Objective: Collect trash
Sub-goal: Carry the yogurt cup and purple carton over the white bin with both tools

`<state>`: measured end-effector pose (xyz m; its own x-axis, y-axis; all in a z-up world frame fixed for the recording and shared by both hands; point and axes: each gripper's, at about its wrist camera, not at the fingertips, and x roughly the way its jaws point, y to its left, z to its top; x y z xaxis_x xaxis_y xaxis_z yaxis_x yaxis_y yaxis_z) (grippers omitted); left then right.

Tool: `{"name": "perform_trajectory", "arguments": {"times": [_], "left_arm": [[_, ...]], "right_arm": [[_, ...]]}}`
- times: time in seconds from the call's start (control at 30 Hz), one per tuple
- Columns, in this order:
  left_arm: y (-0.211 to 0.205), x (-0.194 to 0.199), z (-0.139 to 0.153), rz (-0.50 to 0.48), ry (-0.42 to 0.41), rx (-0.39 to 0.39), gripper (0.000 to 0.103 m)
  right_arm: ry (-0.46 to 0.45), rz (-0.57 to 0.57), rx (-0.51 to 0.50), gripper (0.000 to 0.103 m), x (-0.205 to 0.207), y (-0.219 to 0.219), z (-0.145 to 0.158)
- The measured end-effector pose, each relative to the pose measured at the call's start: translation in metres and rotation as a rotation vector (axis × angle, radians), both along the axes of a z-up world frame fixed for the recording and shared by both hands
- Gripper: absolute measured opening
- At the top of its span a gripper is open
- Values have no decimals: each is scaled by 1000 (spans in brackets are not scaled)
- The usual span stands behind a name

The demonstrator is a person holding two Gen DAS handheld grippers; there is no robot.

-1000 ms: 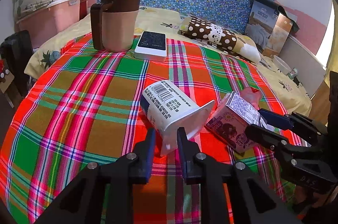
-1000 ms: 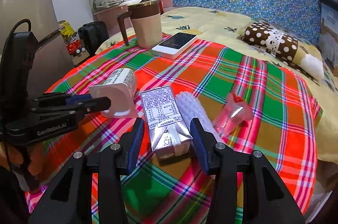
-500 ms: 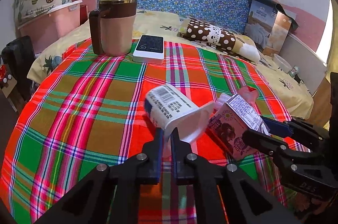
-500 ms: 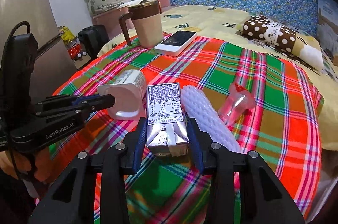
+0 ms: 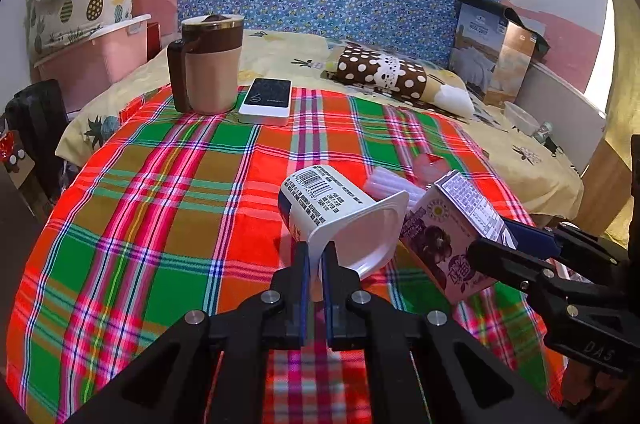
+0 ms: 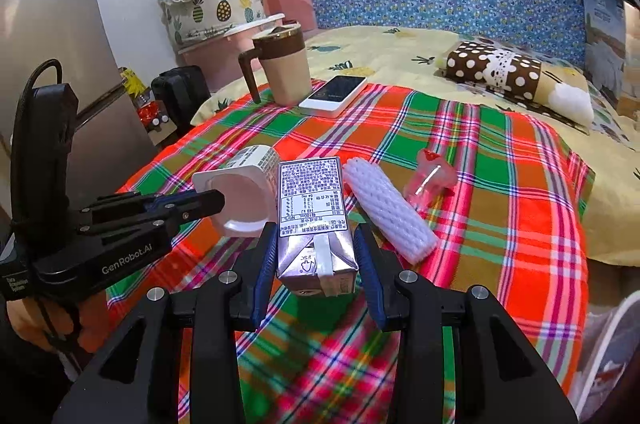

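Observation:
My left gripper [image 5: 315, 256] is shut on the rim of a white yogurt cup [image 5: 332, 208] and holds it tilted above the plaid tablecloth [image 5: 168, 192]. My right gripper [image 6: 316, 248] is shut on a purple milk carton [image 6: 314, 212], lifted off the cloth. The carton [image 5: 452, 228] shows in the left wrist view beside the cup, and the cup [image 6: 244, 192] in the right wrist view beside the carton. A white foam net sleeve [image 6: 386, 210] and a crumpled clear pink wrapper [image 6: 430, 176] lie on the cloth beyond the carton.
A brown and beige lidded mug [image 5: 208, 68] and a white power bank [image 5: 267, 100] stand at the table's far side. Behind is a bed with a dotted brown pillow [image 6: 504, 72]. A refrigerator [image 6: 48, 24] stands at the left.
Both grippers have closed, the left on the cup's rim and the right on the carton, and have lifted both off the cloth.

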<state>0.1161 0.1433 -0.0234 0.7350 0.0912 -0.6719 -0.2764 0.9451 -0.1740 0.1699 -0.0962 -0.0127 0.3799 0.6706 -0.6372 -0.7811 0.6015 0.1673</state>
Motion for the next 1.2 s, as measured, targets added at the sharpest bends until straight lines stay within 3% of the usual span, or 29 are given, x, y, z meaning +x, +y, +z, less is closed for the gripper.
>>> {"name": "perform_trajectory", "arguments": {"times": [0.5, 1.2], "left_arm": [[-53, -22, 30, -100, -62, 3, 5], [-186, 22, 36, -412, -57, 16, 5]], "right_arm": [[-33, -137, 37, 41, -17, -59, 14], [-40, -422, 60, 41, -9, -165, 8]]}}
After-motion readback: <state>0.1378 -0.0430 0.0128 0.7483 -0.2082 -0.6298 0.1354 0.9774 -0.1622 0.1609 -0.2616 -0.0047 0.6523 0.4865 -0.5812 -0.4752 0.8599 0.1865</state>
